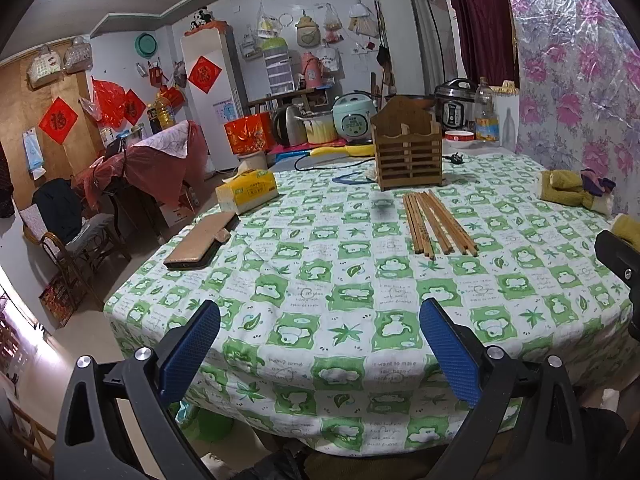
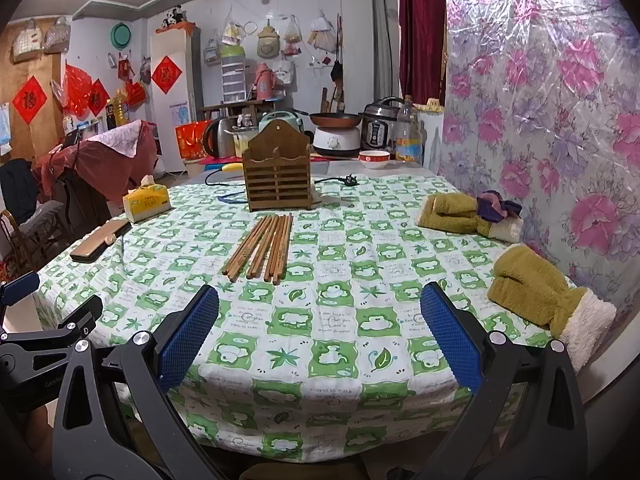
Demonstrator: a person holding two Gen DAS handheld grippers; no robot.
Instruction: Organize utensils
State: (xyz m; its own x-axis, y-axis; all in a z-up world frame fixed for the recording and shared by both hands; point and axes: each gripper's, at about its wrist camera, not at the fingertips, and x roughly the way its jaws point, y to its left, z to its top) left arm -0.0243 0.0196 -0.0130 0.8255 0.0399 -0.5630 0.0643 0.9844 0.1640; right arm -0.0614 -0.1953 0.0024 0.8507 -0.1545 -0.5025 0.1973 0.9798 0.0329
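Note:
Several wooden chopsticks [image 1: 438, 222] lie side by side on the green-and-white tablecloth [image 1: 320, 280], just in front of a slatted wooden utensil holder [image 1: 408, 152]. They also show in the right wrist view: the chopsticks [image 2: 264, 248] and the holder [image 2: 278, 172] behind them. My left gripper [image 1: 320, 344] is open and empty, held near the table's front edge, well short of the chopsticks. My right gripper [image 2: 320, 336] is open and empty, also near the front edge. The left gripper shows at the left edge of the right wrist view [image 2: 48, 312].
A yellow tissue pack [image 1: 248, 190] and a phone in a case [image 1: 202, 242] lie at the table's left. Olive-yellow towels [image 2: 532, 292] lie at the right by the floral wall. A black power cord [image 2: 340, 180], a red bowl [image 2: 374, 158] and cookers stand behind the holder.

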